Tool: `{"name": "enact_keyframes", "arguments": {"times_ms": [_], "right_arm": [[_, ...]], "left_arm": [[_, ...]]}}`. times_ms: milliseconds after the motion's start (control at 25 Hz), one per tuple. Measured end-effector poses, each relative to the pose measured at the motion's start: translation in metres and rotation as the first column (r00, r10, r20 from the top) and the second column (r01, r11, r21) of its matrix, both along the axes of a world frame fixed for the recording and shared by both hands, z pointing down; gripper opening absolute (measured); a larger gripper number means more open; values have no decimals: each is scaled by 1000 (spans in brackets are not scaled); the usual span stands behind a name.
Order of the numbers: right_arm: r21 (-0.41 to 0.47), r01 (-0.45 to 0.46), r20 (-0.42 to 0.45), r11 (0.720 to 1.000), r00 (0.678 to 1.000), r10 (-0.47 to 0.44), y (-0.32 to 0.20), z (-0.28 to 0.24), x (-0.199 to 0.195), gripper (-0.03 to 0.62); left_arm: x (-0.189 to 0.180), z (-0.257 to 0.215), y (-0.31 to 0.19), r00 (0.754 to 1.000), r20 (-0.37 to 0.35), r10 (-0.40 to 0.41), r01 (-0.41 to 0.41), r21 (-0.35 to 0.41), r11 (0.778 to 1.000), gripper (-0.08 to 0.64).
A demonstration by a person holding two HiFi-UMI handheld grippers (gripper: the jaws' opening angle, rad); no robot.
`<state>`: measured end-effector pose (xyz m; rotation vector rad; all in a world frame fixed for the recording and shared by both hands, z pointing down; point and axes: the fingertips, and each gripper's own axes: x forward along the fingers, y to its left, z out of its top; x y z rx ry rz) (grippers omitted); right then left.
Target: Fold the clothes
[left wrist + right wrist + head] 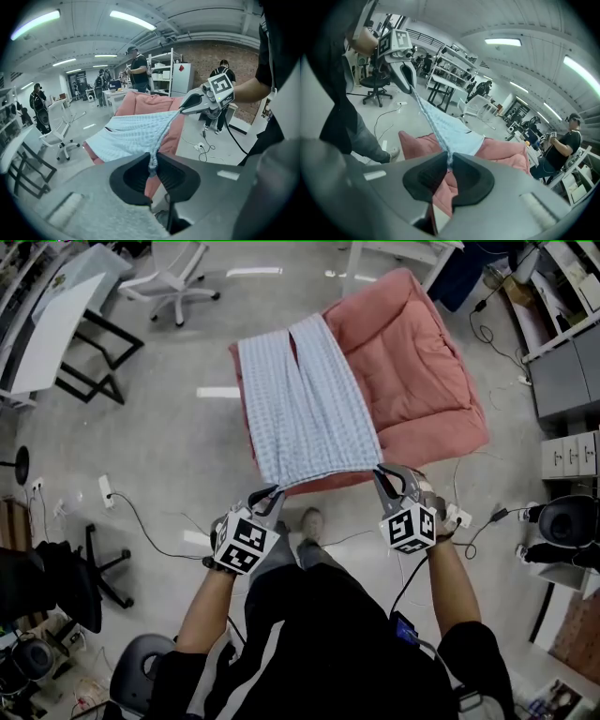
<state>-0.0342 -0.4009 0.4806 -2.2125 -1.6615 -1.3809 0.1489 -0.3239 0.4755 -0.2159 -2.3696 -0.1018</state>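
Before the cushion (412,362), left gripper (275,491) and right gripper (382,472) — tilted down — clamp garment (305,409).

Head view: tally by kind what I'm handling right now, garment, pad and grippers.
trousers, light blue: 1
cushion, pink: 1
grippers: 2, left gripper and right gripper, each shut on the trousers' near edge
Total: 4

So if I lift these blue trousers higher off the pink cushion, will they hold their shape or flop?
Probably flop: the trousers bunch into a thin rope where the left gripper pinches them. Likely light, since corner pinches by it and the right gripper hold the edge taut. The legs lie draped on the cushion, so they should trail limply.
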Motion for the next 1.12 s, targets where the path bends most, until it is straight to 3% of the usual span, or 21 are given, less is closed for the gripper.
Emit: {"name": "enact_keyframes", "arguments": {"times_ms": [600,1120], "right_arm": [[148,34,14,988,999,-37,-19,75,15,38],[282,77,-4,956,997,-79,-50,135,27,37]], "left_arm": [[10,80,-19,996,-88,27,-21,70,997,41],[21,136,-46,981,-178,78,-57,122,991,41]]}}
